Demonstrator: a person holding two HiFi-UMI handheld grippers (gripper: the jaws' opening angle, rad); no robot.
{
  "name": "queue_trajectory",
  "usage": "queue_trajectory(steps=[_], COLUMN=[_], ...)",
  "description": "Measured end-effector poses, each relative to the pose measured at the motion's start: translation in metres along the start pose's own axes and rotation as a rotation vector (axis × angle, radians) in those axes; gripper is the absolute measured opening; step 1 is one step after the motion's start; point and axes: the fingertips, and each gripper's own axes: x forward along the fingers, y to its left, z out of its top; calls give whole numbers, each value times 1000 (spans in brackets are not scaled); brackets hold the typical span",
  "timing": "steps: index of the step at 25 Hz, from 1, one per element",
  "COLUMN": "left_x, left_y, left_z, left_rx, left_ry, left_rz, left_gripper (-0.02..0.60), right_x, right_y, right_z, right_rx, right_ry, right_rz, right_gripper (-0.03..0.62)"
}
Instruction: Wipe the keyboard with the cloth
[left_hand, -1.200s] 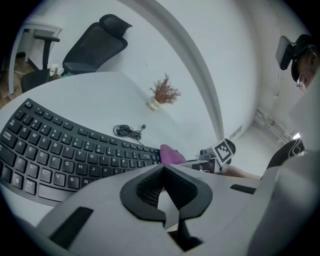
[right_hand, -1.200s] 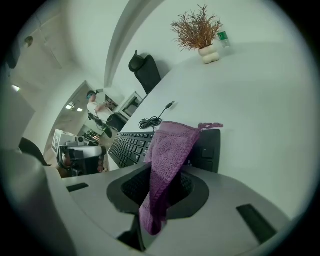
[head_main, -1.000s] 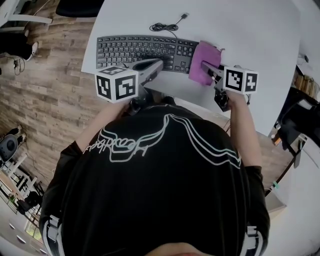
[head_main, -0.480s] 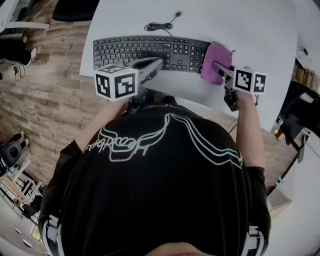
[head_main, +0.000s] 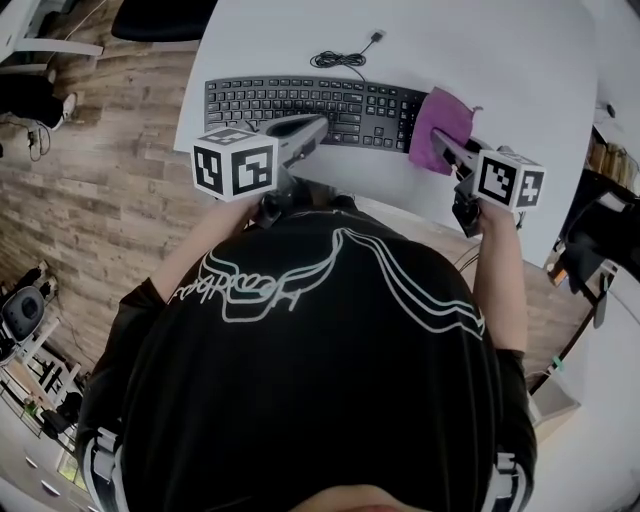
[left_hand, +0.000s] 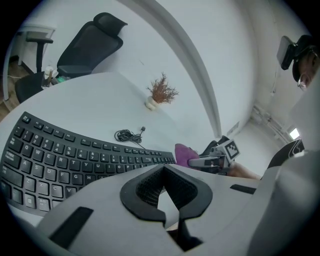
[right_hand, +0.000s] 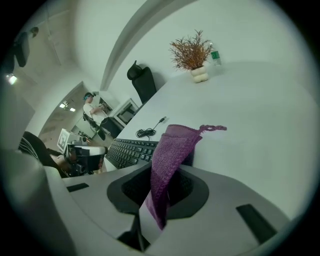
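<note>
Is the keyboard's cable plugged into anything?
No, the cable lies coiled on the white table behind the keyboard, its plug end free.

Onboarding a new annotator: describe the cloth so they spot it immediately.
On the white table, find the black keyboard. At its right end is the cloth, pinched in the jaws of the right gripper. It is the only purple, soft thing there, unlike the black keyboard and the black coiled cable.

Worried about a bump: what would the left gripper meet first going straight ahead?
Likely the black computer keyboard; its keys lie just ahead of the left gripper, jaws shut, though height is unclear.
</note>
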Motion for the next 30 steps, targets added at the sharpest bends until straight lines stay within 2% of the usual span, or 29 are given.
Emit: queue_trajectory(steps=[9, 15, 20, 30], left_x=[-40, -78, -96, -108], left_y=[35, 64, 78, 89], left_z=[13, 21, 22, 21], left_rx=[-23, -40, -55, -52], left_ry=[-51, -73, -84, -71], left_rz=[33, 67, 85, 83], left_gripper=[5, 5, 5, 5], right_x=[40, 83, 112, 149], right_y=[102, 154, 177, 176], right_z=[28, 32, 28, 19], right_rx=[-119, -137, -128, -116], right_ry=[-20, 9, 38, 71], right_rz=[151, 220, 256, 218], right_gripper=[60, 60, 60, 60])
